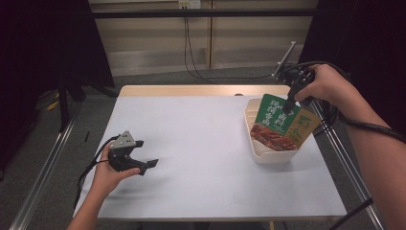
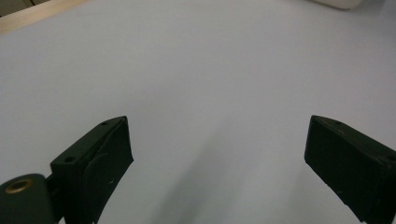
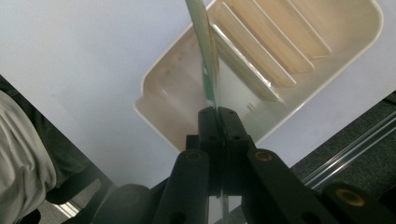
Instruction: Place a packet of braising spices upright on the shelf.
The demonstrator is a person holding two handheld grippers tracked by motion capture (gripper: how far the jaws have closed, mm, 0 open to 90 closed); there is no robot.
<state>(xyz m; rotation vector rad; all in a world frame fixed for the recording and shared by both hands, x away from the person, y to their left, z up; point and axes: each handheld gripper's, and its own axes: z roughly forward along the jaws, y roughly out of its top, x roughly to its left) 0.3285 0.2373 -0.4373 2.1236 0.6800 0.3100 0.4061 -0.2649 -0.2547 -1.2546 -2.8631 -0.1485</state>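
Our right gripper (image 1: 290, 106) pinches the packet (image 1: 276, 123) by its top edge, hanging it above the tray (image 1: 268, 156); our left gripper (image 1: 143, 158) gapes empty.

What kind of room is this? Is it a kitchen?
Probably not a kitchen, more likely a lab or test room: a plain white table on a metal frame, black curtains around it, and cables on a carpeted floor.
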